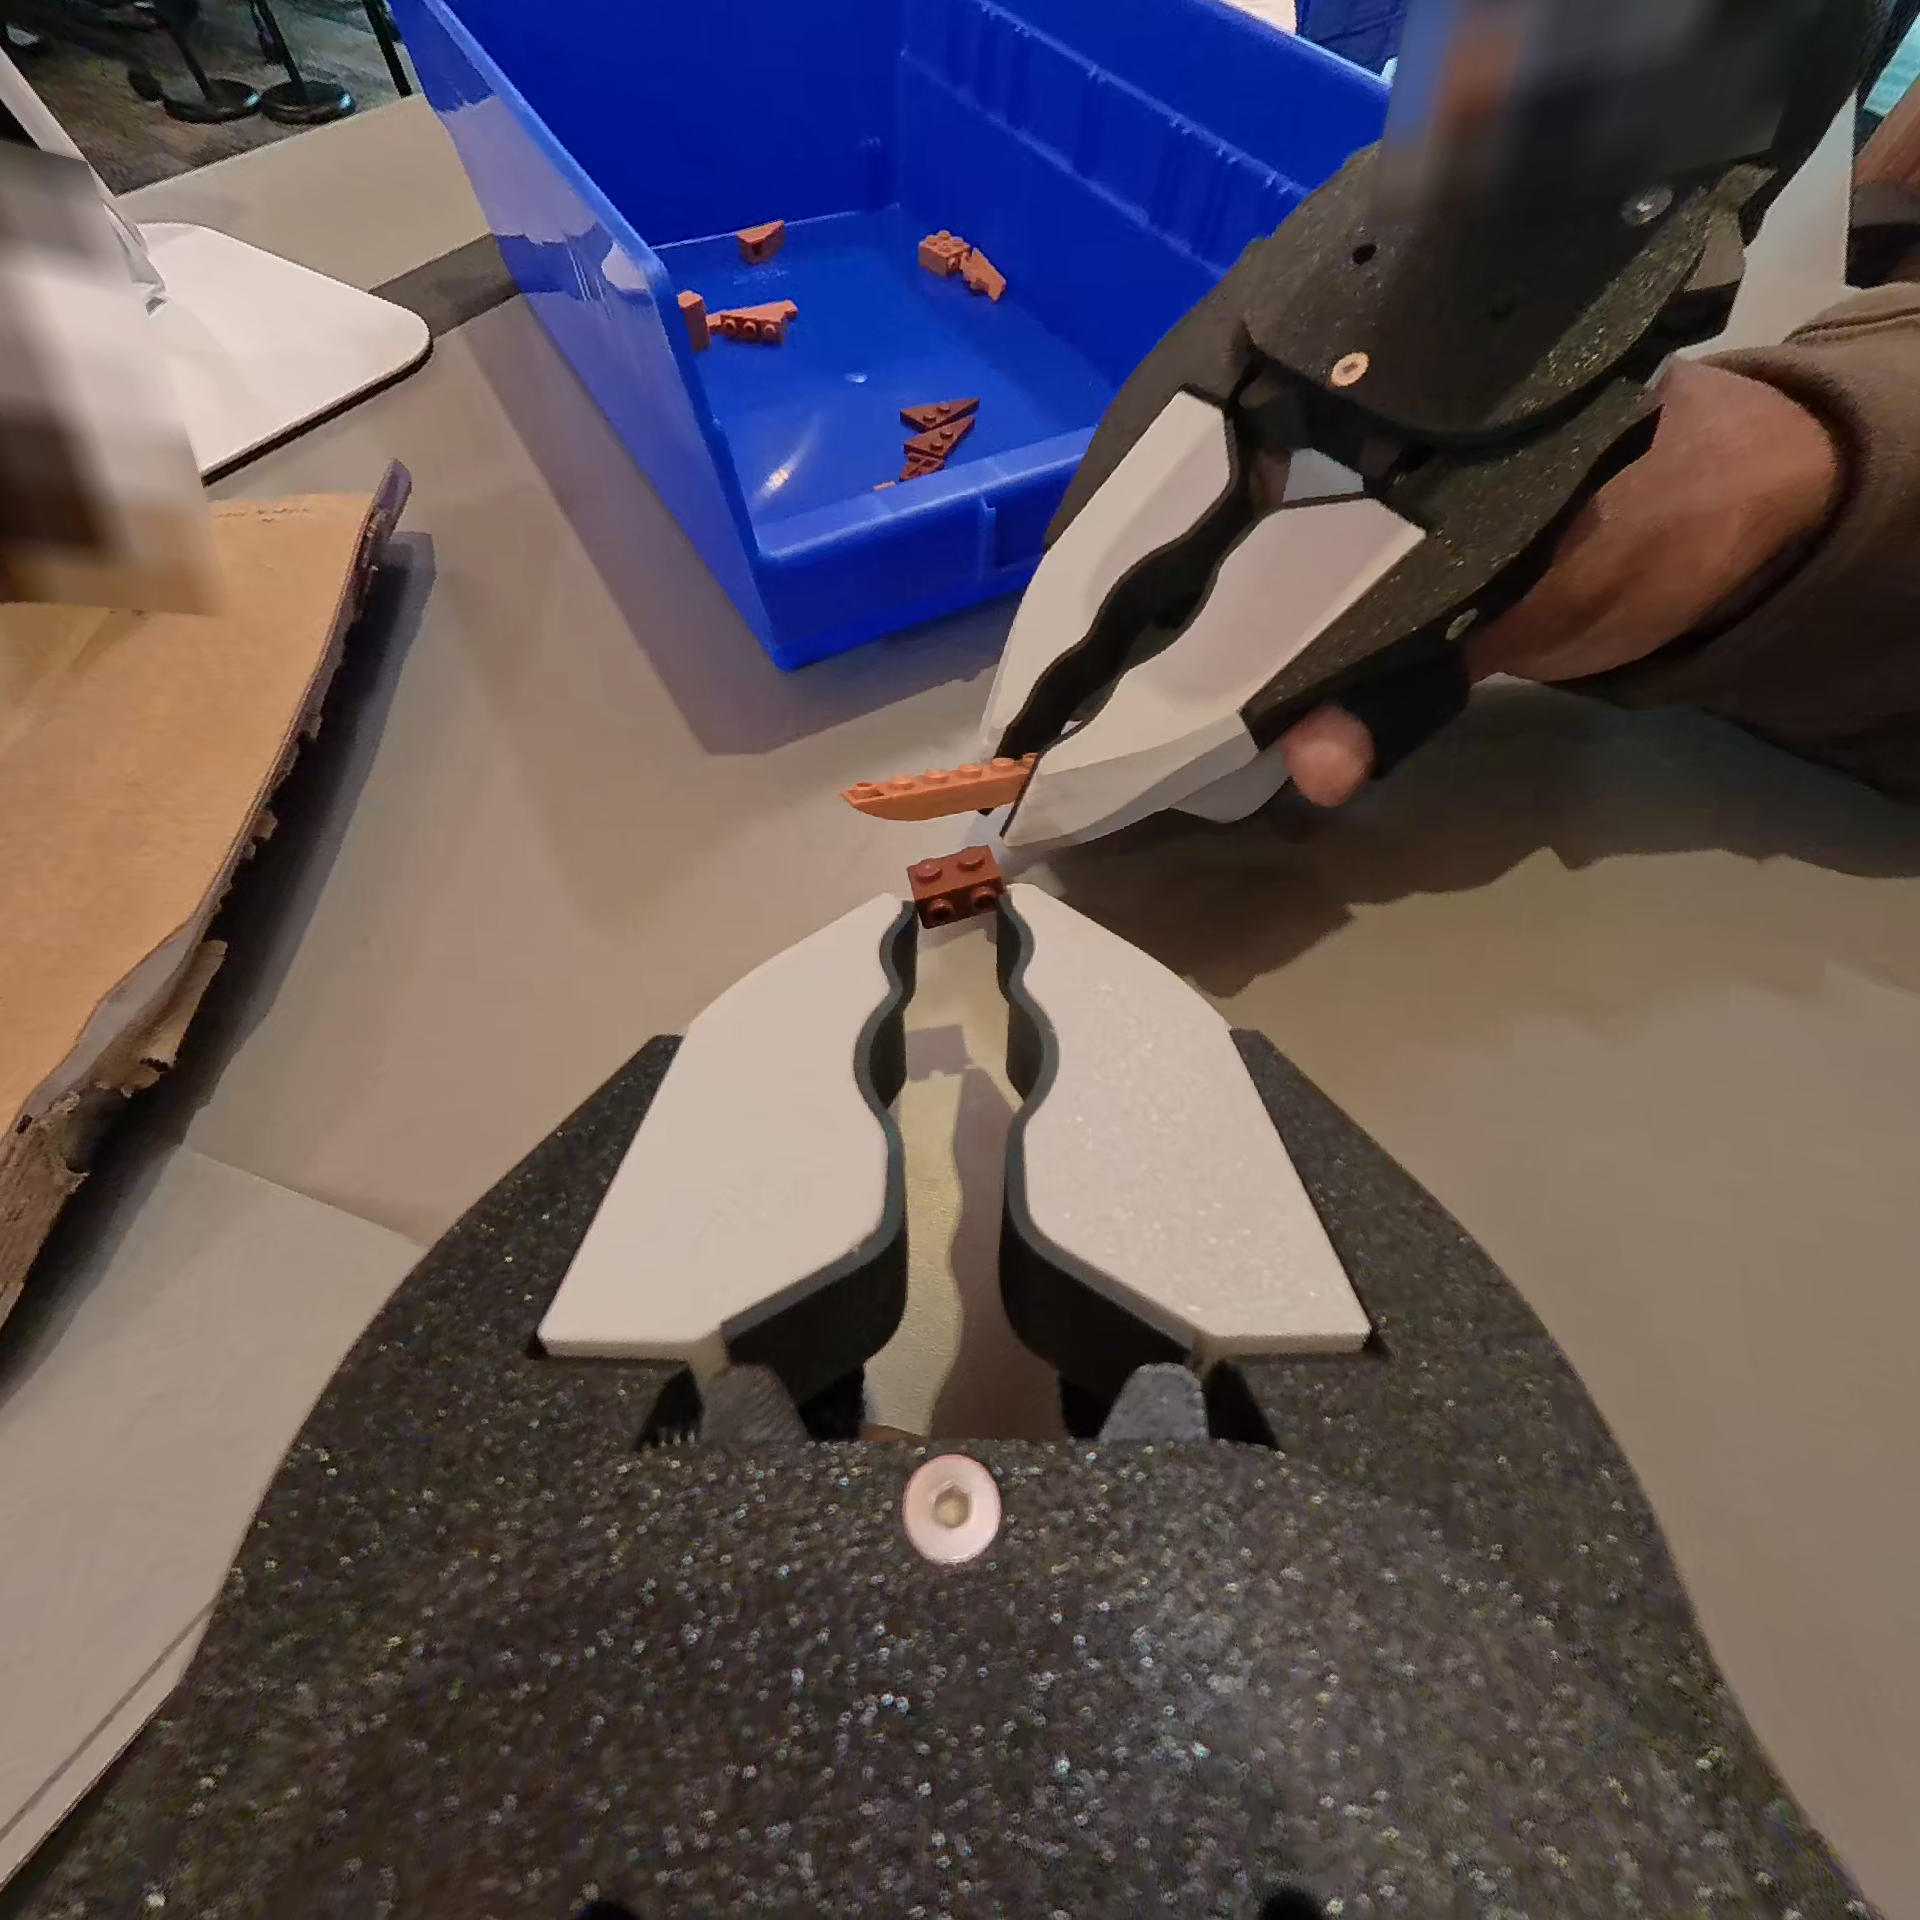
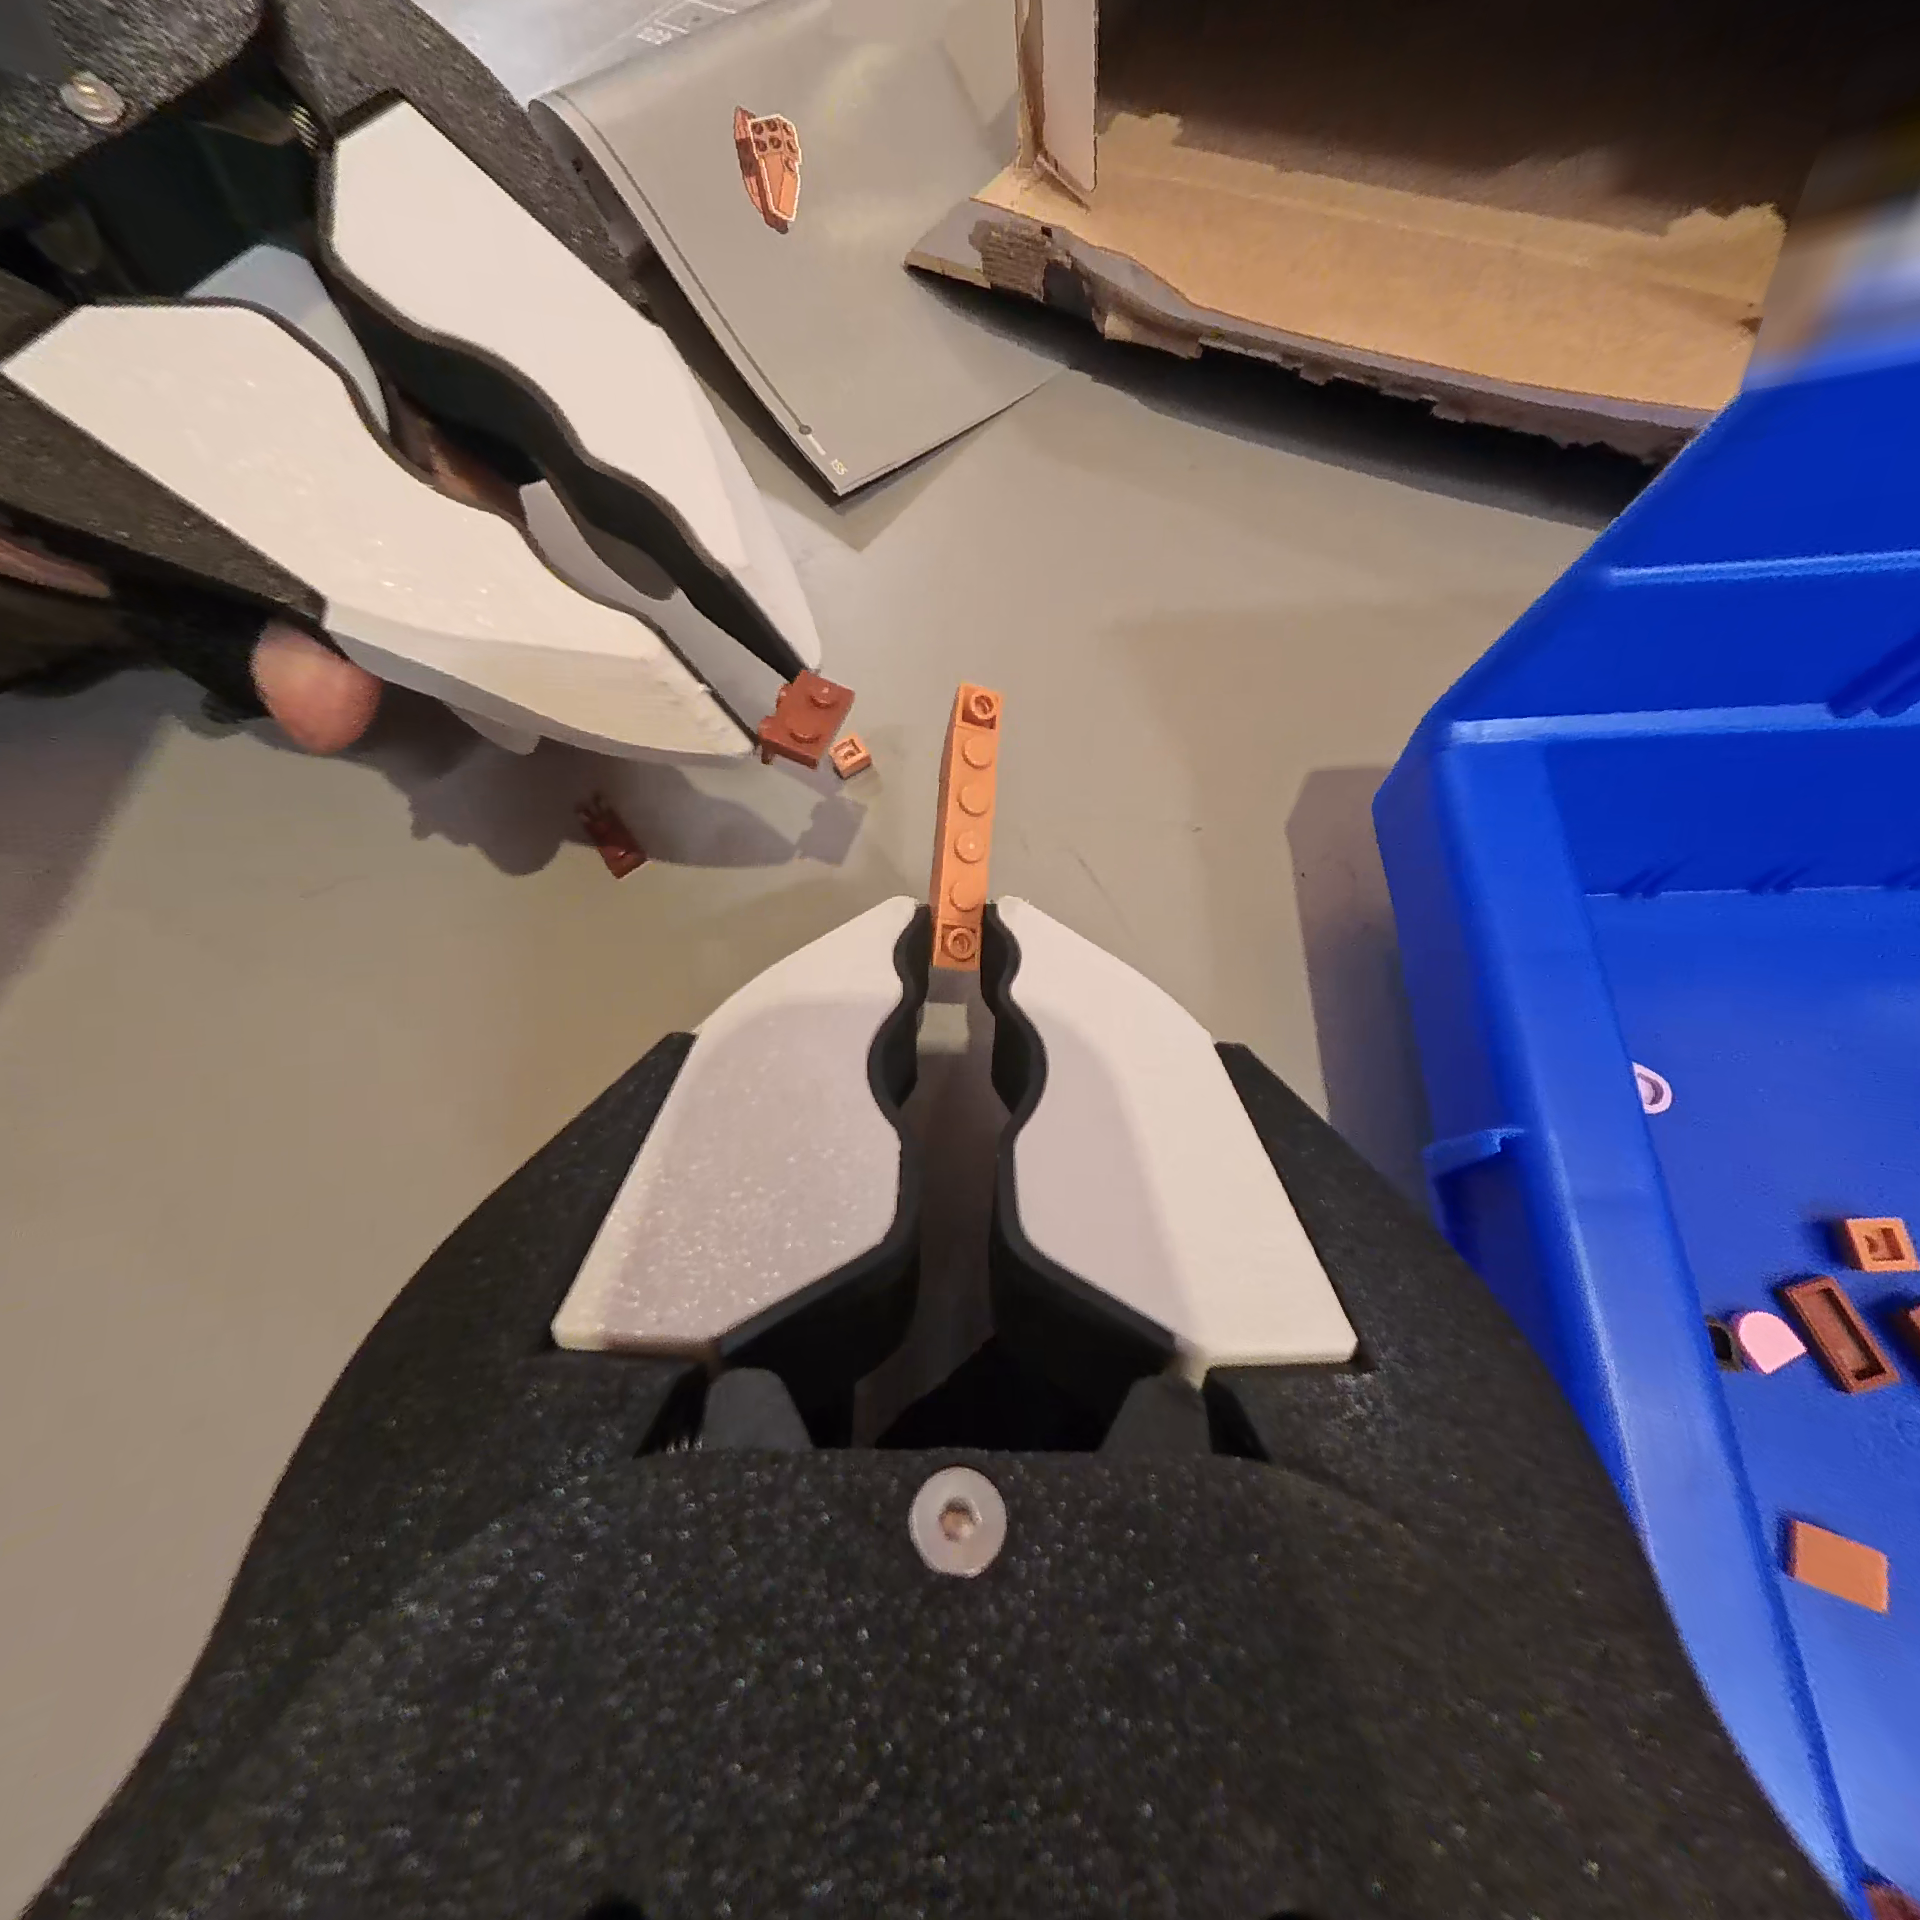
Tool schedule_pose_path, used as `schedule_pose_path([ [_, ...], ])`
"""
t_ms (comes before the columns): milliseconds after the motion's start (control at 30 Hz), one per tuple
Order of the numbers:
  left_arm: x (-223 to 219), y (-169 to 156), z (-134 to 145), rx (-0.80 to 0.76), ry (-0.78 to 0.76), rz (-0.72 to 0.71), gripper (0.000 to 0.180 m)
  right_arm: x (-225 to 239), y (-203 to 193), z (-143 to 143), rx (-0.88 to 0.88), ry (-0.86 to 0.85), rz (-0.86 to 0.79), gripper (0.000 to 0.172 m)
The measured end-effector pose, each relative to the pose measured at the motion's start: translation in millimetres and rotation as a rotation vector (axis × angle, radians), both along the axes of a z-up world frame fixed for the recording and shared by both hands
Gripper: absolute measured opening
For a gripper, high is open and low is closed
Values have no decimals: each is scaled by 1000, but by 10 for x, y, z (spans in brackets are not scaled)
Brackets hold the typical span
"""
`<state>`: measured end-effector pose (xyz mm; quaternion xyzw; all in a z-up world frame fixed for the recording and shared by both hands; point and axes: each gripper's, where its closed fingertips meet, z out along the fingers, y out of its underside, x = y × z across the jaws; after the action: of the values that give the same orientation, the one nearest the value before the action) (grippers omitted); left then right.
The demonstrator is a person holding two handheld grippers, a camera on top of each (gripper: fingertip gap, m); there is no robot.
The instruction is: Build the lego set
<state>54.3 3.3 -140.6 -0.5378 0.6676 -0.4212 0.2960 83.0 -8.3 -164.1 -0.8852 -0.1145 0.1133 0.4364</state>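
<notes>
The left gripper (image 1: 956,902) had its two fingertips clamped on a small reddish-brown brick (image 1: 956,885) with two studs on top and two on its side, lifted clear of the grey table (image 1: 582,790). The right gripper (image 2: 961,940) pinched one end of a long, narrow orange brick (image 2: 966,821) bearing a single row of studs, which stuck out ahead of its tips above the table. In the left wrist view the orange brick hung just above and beyond the brown one, the two pieces near each other but apart. A tiny orange piece (image 2: 850,755) and a small brown piece (image 2: 615,836) lay on the table close to the left gripper's tips. A blue plastic bin (image 1: 883,582) stood beyond, holding scattered brown and orange pieces (image 1: 935,431). Torn cardboard (image 1: 156,748) lay to the left, and a grey instruction booklet (image 2: 831,312) rested beside it.
</notes>
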Motion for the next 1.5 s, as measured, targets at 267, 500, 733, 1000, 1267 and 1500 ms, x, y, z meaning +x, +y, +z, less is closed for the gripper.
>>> schedule_pose_path([
  [267, 8, 11, 16, 26, -22, 7, 14, -41, 11, 7, 6, -2, -4, 9],
  [500, 18, 12, 7, 63, -33, 12, 14, -68, 9, 34, 17, -16, -4, 9],
  [733, 37, -31, 54, 105, -79, -1, 14, -99, 15, 33, 29, -87, -1, 9],
  [1000, 43, -54, 22, 151, -74, 2, 14, -157, 31, 61, 58, -139, 2, 9],
  [1267, 46, -36, 1, 242, -66, 26, 14, -181, 45, 64, 70, -144, -10, 9],
  [1500, 47, -44, 7, 281, -68, 39, 14, -189, 54, 63, 77, -132, -12, 9],
])
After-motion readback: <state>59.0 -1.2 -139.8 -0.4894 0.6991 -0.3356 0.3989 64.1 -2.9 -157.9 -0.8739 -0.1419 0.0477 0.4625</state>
